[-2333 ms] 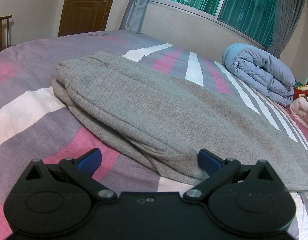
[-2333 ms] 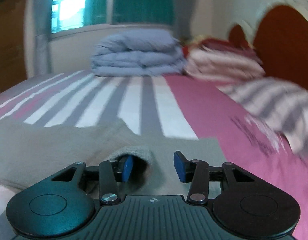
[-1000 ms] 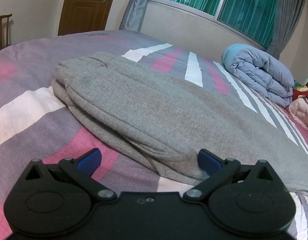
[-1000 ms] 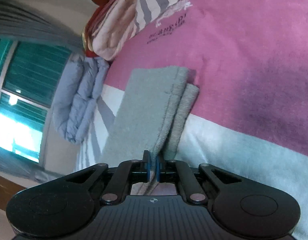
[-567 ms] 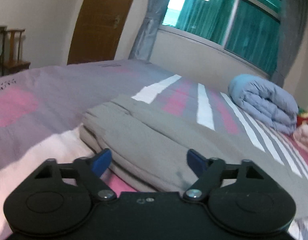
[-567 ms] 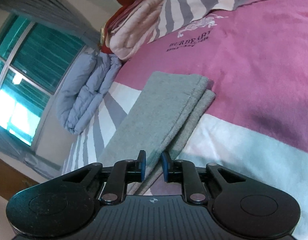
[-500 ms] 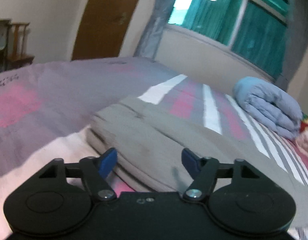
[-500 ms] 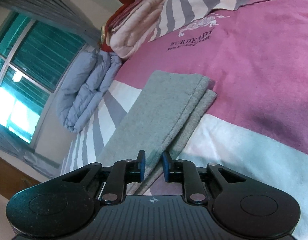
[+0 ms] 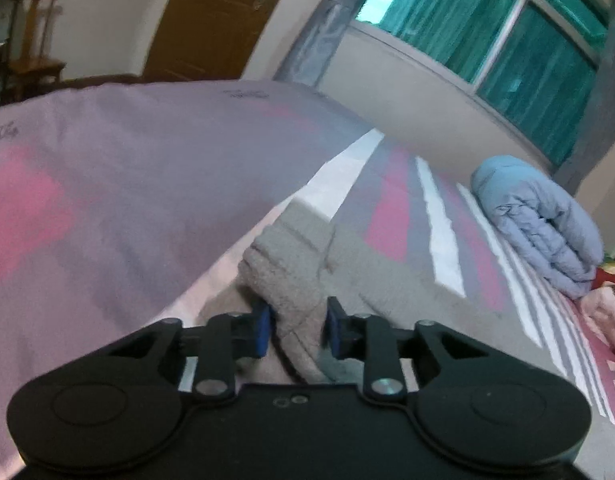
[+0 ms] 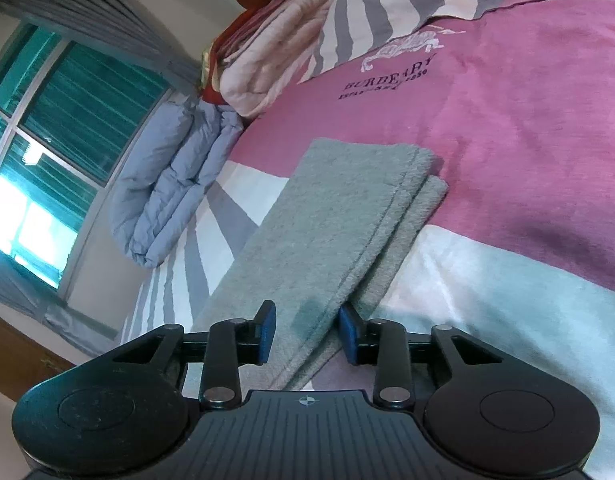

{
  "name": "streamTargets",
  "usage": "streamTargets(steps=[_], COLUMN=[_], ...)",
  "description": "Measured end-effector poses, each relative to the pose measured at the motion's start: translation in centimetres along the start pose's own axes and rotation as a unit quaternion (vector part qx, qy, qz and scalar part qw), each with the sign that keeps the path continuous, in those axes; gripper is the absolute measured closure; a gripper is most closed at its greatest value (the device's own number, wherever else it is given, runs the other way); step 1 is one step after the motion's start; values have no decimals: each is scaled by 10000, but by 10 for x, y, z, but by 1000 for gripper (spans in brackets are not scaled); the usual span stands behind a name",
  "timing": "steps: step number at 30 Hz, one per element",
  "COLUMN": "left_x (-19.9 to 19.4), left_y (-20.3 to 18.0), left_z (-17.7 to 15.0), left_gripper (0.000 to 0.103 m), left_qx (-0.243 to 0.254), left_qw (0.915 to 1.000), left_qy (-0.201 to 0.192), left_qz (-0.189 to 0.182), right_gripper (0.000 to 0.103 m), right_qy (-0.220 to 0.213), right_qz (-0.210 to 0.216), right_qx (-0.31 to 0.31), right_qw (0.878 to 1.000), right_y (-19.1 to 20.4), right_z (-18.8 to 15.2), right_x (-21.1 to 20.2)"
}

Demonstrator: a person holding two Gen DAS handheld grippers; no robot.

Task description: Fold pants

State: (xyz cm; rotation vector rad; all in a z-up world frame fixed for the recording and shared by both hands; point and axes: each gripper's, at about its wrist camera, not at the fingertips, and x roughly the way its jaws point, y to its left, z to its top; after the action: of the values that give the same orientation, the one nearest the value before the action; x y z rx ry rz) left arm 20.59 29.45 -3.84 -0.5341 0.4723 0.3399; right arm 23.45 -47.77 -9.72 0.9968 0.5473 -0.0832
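**Grey pants gripped at one end, let go at the other**

The left gripper (image 9: 297, 330) is closing its blue pads on a bunched, lifted fold at one end of the soft grey knit pants (image 9: 291, 276); the cloth fills the gap between the jaws, with the left pad against it, though the picture is blurred and I cannot tell if the right pad presses yet. The right gripper (image 10: 307, 330) is opening: its blue pads stand apart on either side of the pants' (image 10: 339, 208) folded edge, no longer pinching it, with the cloth lying flat between them.

The pants lie on the striped pink, grey and white bedspread (image 10: 527, 140), doubled lengthwise into one long narrow band. In the right wrist view the long axis runs straight away from the right gripper, ending in two stacked cuffs, the upper reaching slightly past the lower, both resting on the pink band of the bedspread below its printed logo.

Beyond the pants, one rolled pale blue quilt (image 9: 543, 224) lies near the window wall, well apart from them. Next to the quilt sits one stack of folded pink and red blankets (image 10: 267, 68), and beside that one grey-and-white striped pillow (image 10: 407, 4). One teal-curtained window (image 9: 507, 40), one brown wooden door (image 9: 215, 20) and one wooden chair (image 9: 31, 40) stand behind the bed. Nothing lies on the bedspread close around the pants.
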Motion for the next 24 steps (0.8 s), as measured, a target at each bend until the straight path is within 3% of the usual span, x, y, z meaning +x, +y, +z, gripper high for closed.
streamTargets(steps=[5, 9, 15, 16, 17, 19, 22, 24], left_x=[-11, 21, 10, 6, -2, -22, -46, -49], left_y=[-13, -7, -5, -8, -11, -14, -26, -39], left_z=[28, 1, -20, -19, -20, -19, -27, -33], left_gripper=[88, 88, 79, 67, 47, 27, 29, 27], left_qx=[548, 939, 736, 695, 649, 658, 591, 678], left_qw=[9971, 9939, 9967, 9970, 9972, 9954, 9946, 9950], left_qy=[-477, 475, 163, 138, 55, -321, -618, -565], left_qz=[-216, 319, 291, 313, 368, 620, 584, 464], right_gripper=[68, 68, 64, 61, 53, 49, 49, 50], right_qy=[30, 80, 155, 134, 75, -135, -377, -478], right_qz=[24, 41, 108, 133, 155, 144, 181, 103], right_qx=[91, 37, 95, 102, 105, 118, 212, 234], right_qw=[10000, 10000, 9998, 9998, 9998, 9997, 9989, 9985], right_y=[2, -2, -7, -8, -9, -12, -20, -24], right_z=[4, 3, 10, 11, 12, 16, 26, 32], right_x=[4, 4, 0, -3, -6, -17, -29, -34])
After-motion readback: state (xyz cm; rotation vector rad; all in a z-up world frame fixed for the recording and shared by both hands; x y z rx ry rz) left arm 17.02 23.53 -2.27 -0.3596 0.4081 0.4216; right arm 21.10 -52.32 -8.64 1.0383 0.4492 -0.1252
